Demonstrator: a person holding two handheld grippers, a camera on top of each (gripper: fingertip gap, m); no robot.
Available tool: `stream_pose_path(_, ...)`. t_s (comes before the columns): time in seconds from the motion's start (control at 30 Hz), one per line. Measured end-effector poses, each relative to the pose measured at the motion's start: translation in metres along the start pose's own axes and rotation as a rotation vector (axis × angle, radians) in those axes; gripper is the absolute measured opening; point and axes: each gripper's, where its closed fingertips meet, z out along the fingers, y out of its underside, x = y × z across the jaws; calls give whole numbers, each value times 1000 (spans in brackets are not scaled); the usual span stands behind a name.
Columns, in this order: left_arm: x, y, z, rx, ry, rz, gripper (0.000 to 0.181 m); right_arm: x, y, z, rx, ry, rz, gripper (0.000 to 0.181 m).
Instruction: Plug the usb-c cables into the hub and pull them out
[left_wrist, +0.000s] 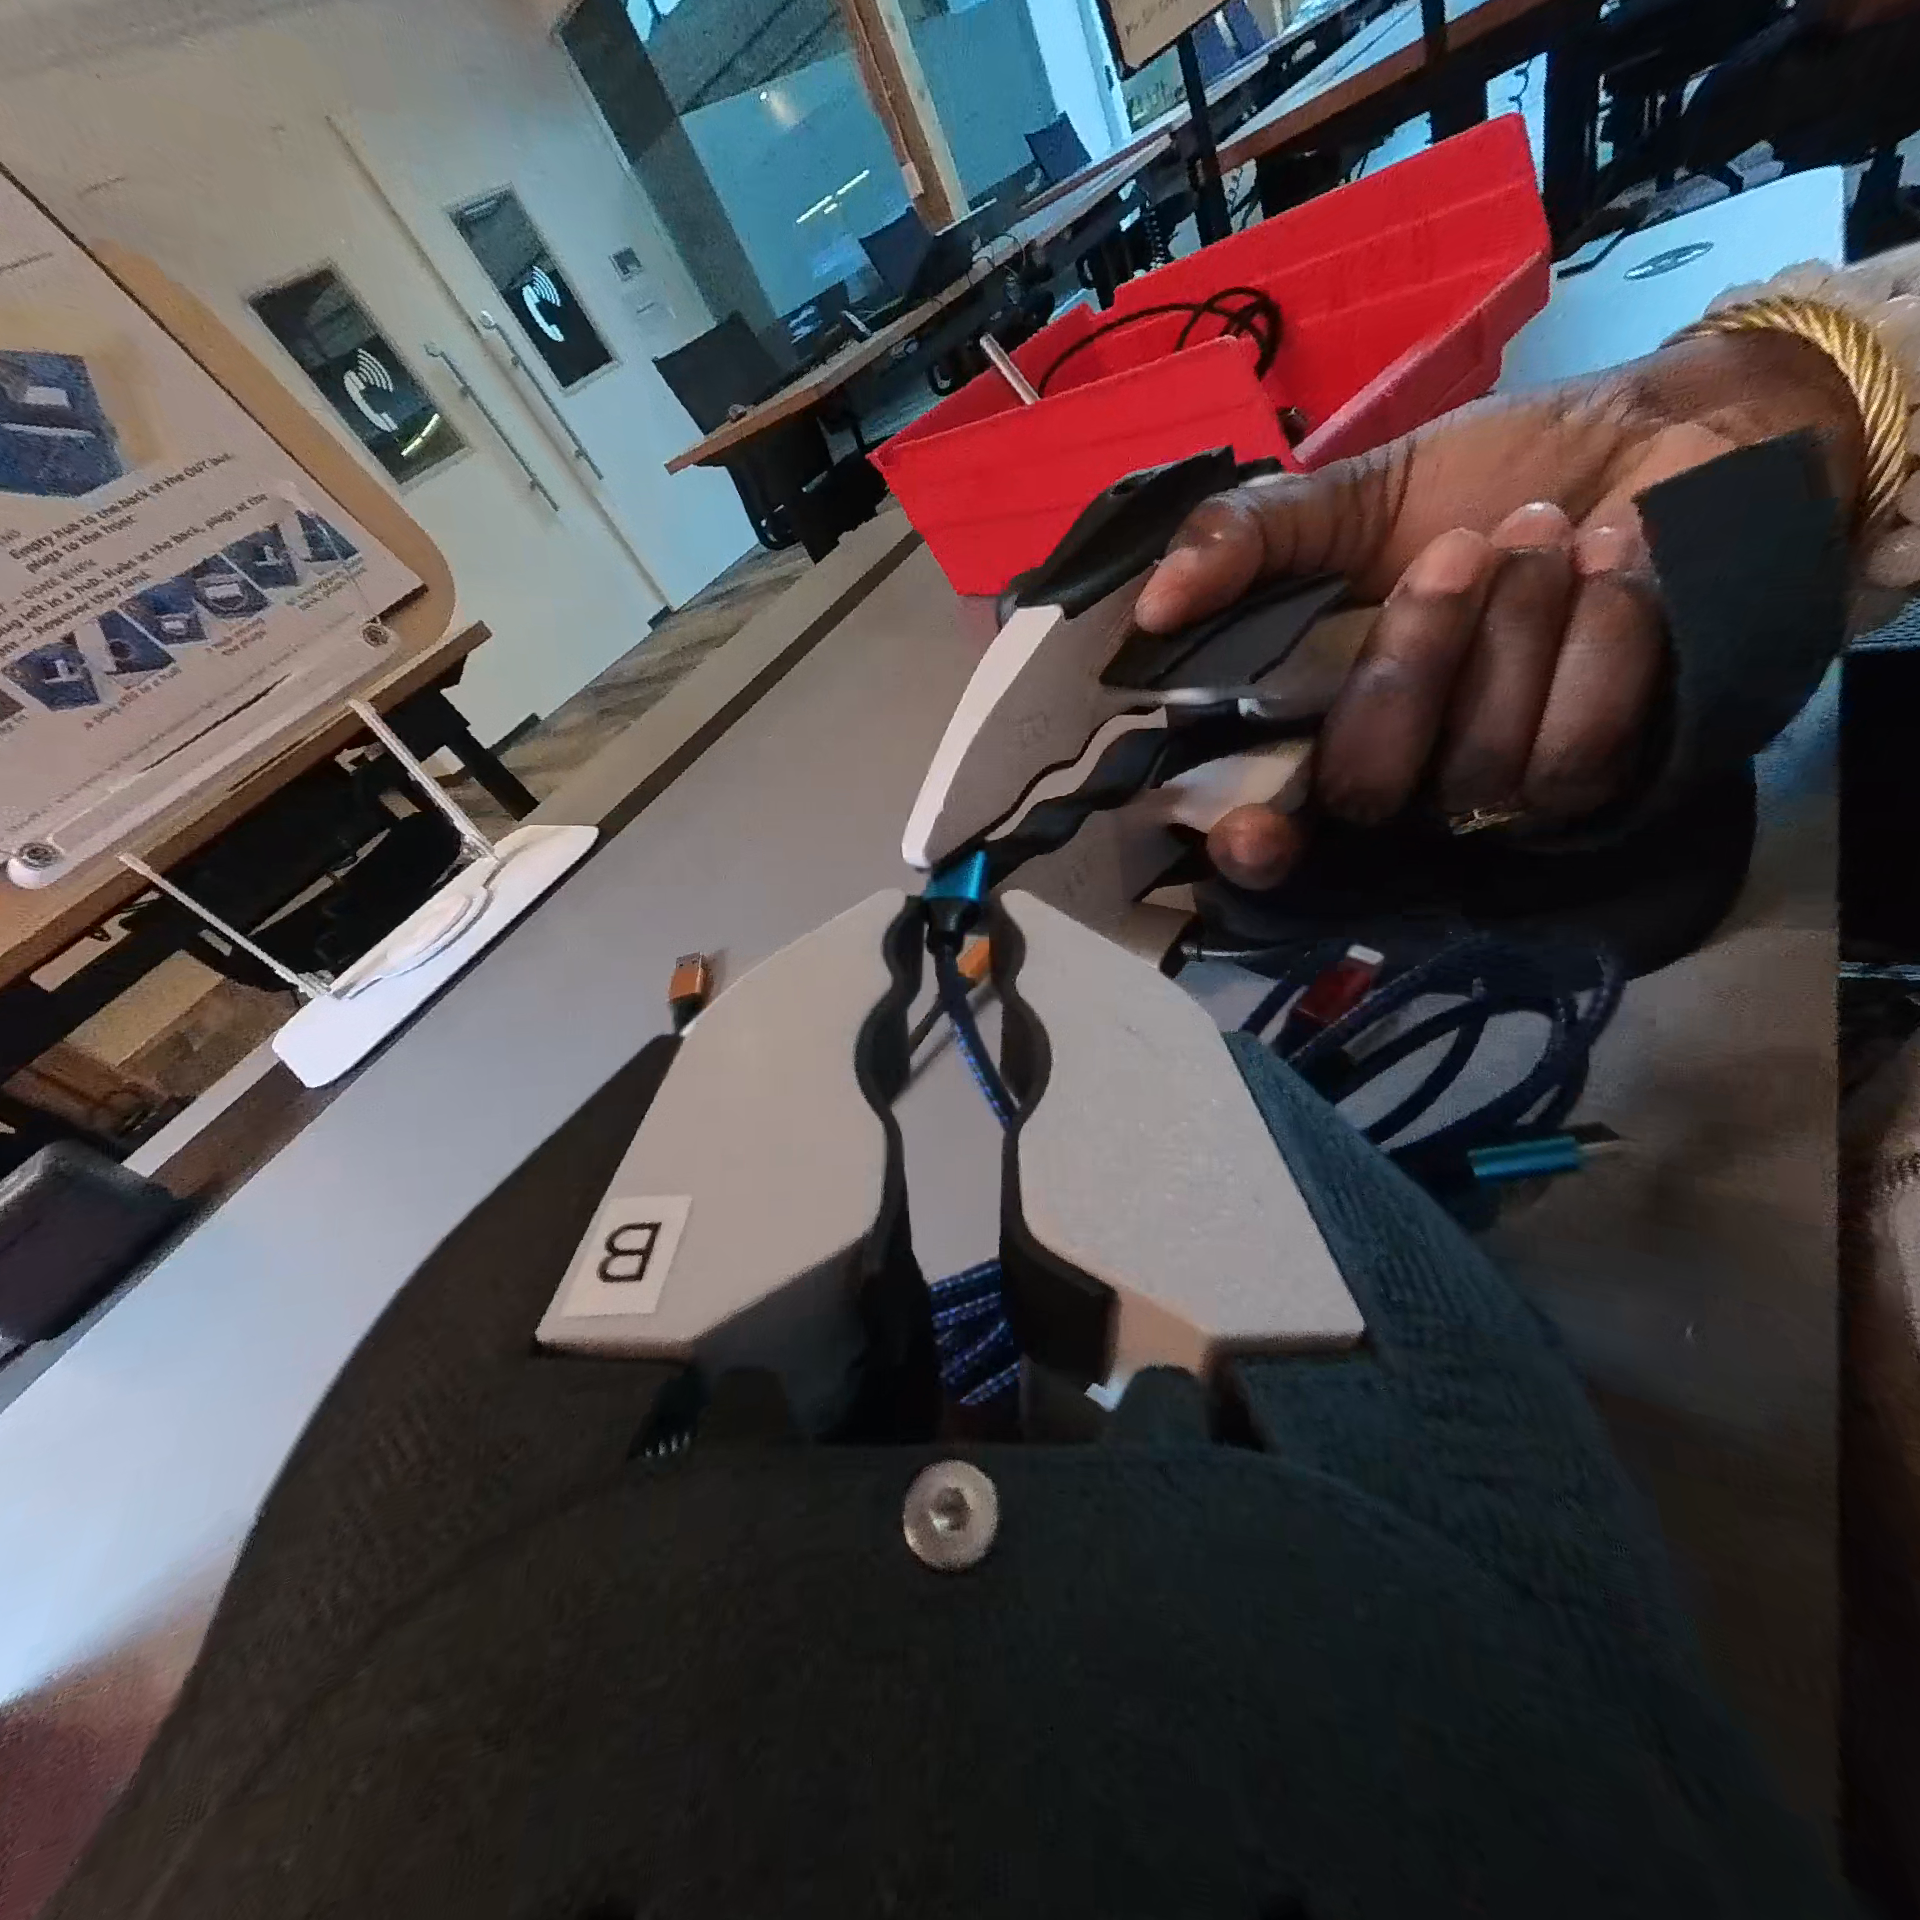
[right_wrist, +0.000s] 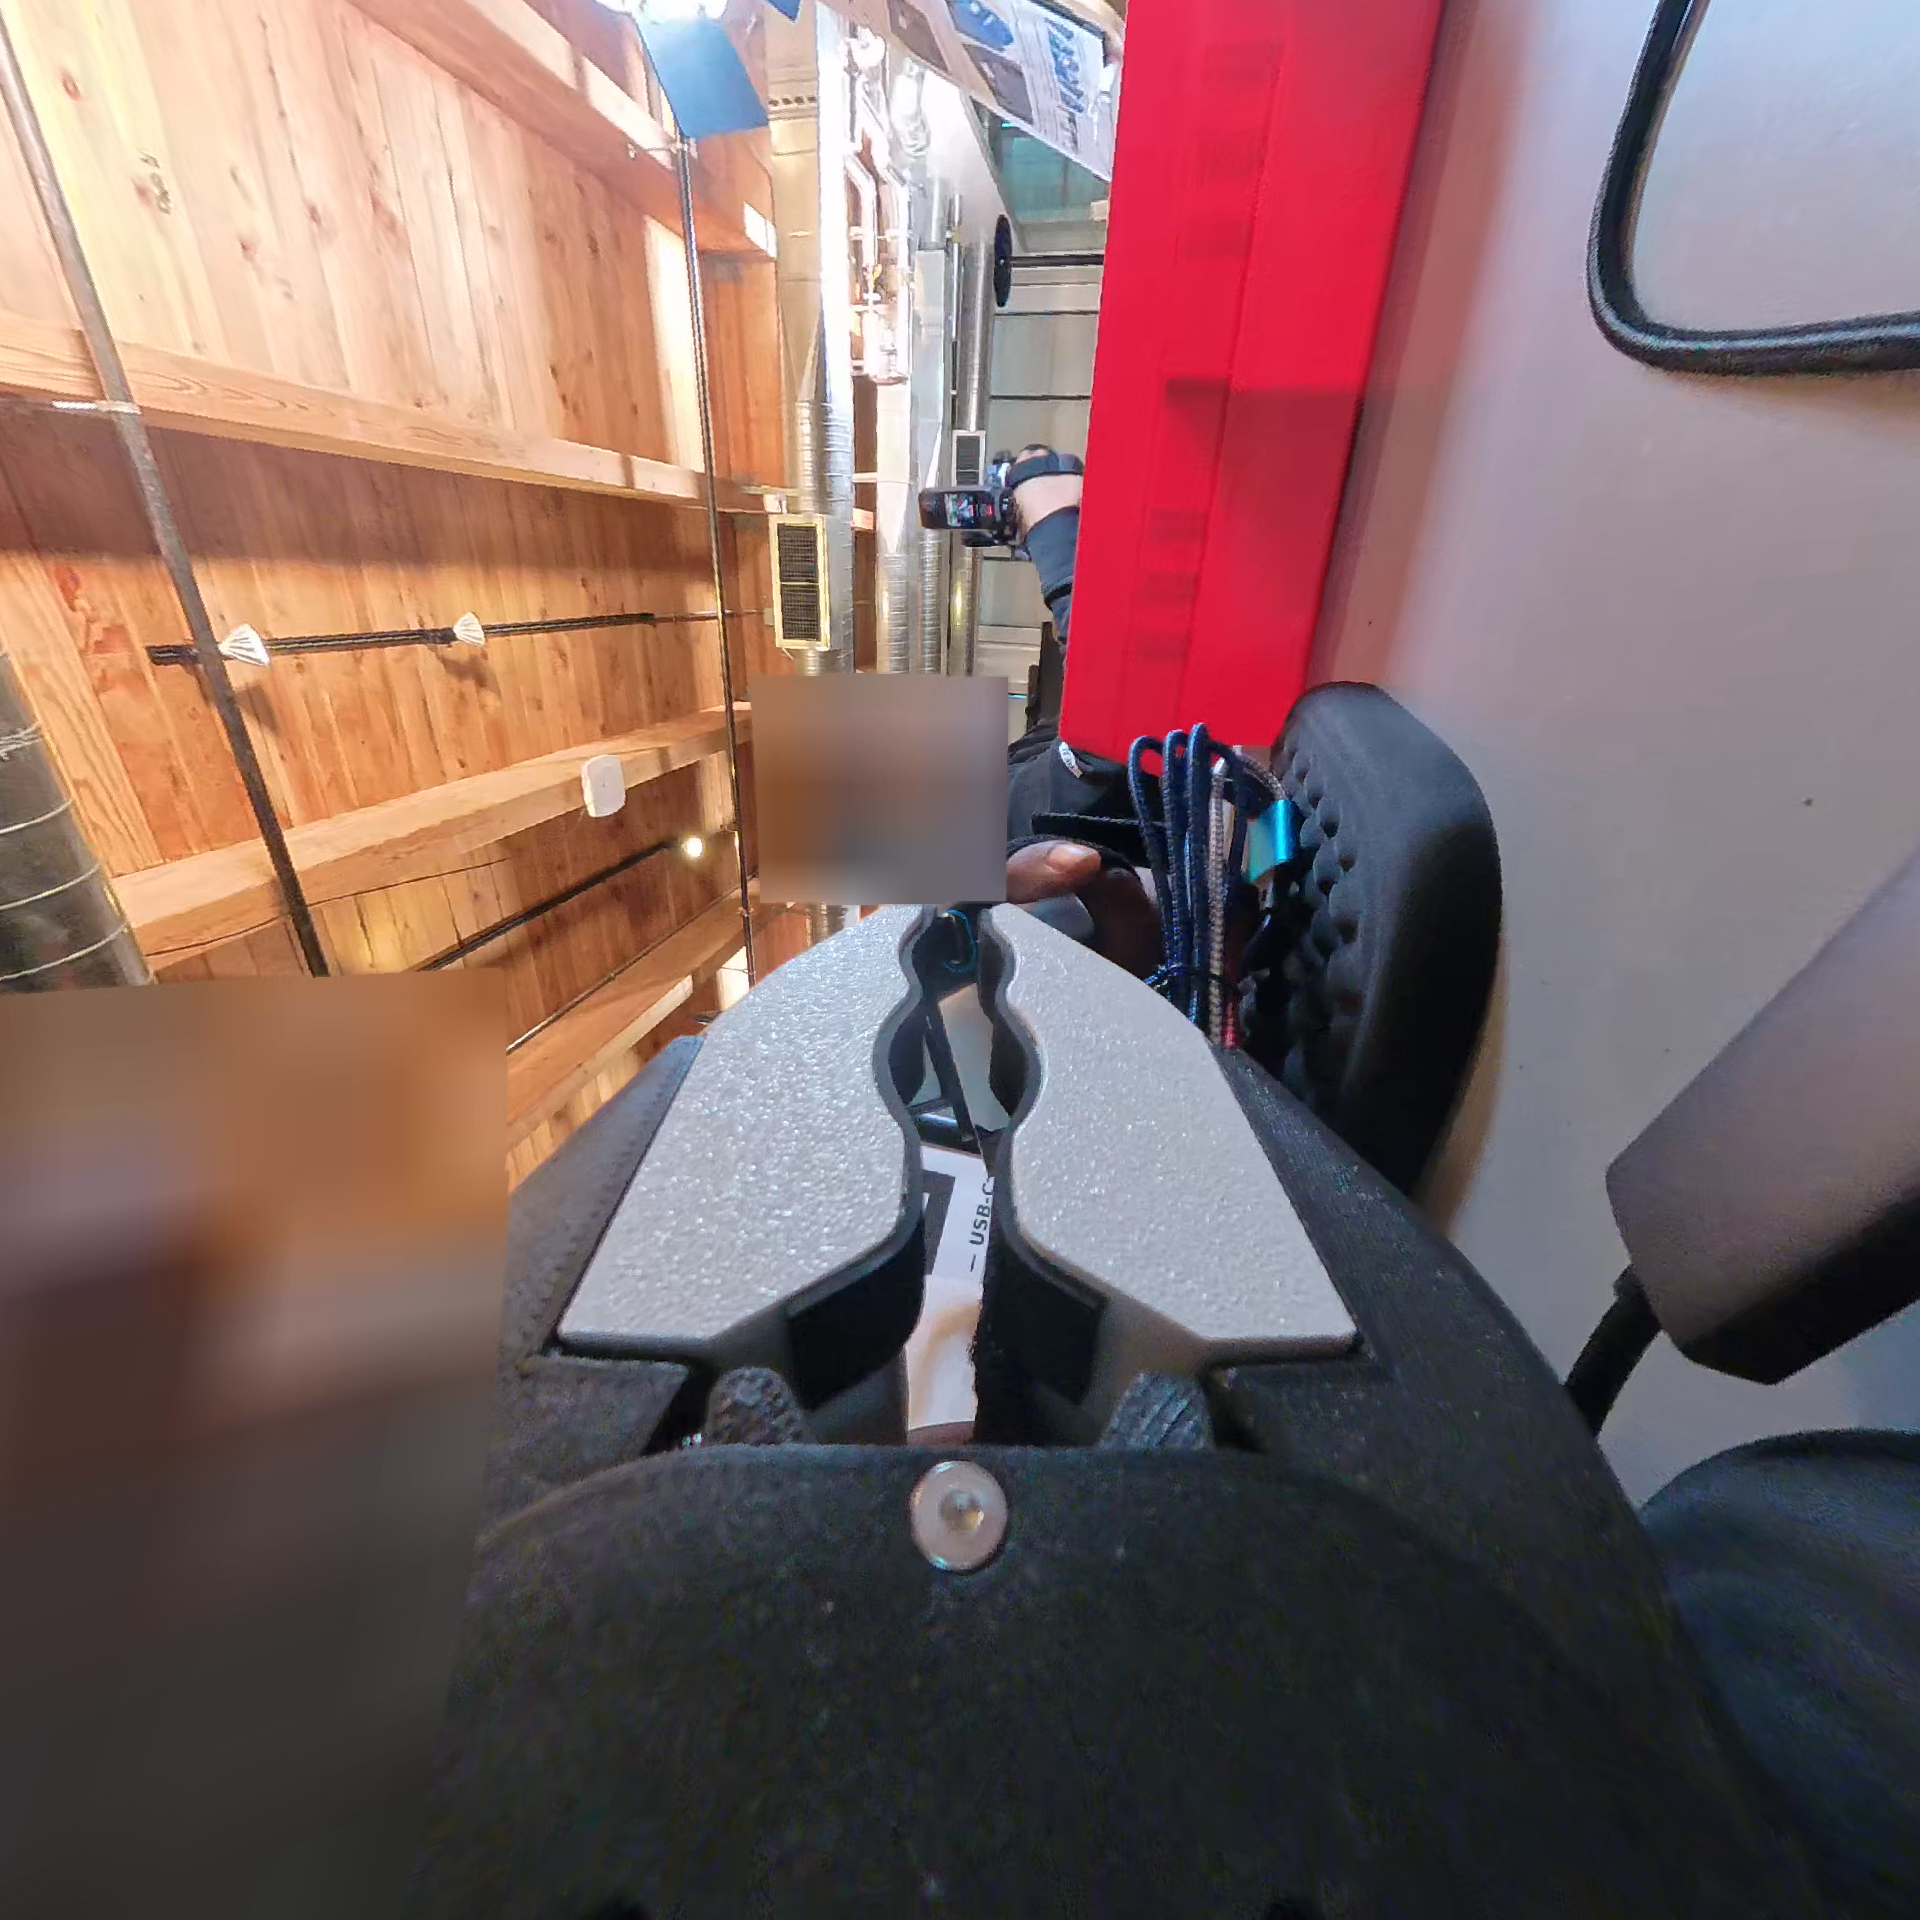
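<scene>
A: What fills the left wrist view?

B: The grey table (left_wrist: 727, 727) runs from lower left to upper right, with a red bin (left_wrist: 1195, 416) at its far end in the upper right. The left gripper (left_wrist: 956, 914) takes up the lower middle. Its fingers are nearly together, clamped on a blue braided cable (left_wrist: 977, 1060) that runs up the narrow slot between them.

A: And the plug?

B: The cable ends in a teal metal plug (left_wrist: 954, 881) just past the left fingertips, at frame centre. The right gripper (left_wrist: 940, 857) comes in from the right, tilted down, and its tips are pinched on that same plug.

A: The hand?

B: A hand (left_wrist: 1507, 644) at middle right wraps the right gripper's handle, fingers curled, with a gold bracelet (left_wrist: 1860, 364) on the wrist.

A: Other cables?

B: A loose pile of cables (left_wrist: 1455, 1039) lies on the table at right, below the hand. An orange plug (left_wrist: 688, 982) sits just left of the left fingers.

A: The right wrist view?

B: It is rolled sideways. The right gripper (right_wrist: 956, 925) fingers are close together, and something teal shows at their tips. A dark grey hub (right_wrist: 1787, 1164) sits at the right edge, well apart from the plug.
</scene>
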Motion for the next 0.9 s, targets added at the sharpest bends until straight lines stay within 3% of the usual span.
stream_pose_path(0.2,1,-3,-3,28,44,-80,10,-4,3,2,-30,-23,-32,8)
stream_pose_path(0.43,-3,-8,-10,83,92,-184,10,-10,14,-2,-152,27,-249,31)
stream_pose_path(0.67,7,-4,-6,33,117,-112,10,-3,14,0,-224,164,-433,8)
stream_pose_path(0.83,9,-5,-7,46,126,-102,10,-3,17,0,-254,151,-389,7)
stream_pose_path(0.9,9,-11,-11,101,123,-89,11,-9,20,2,-237,57,-262,6)
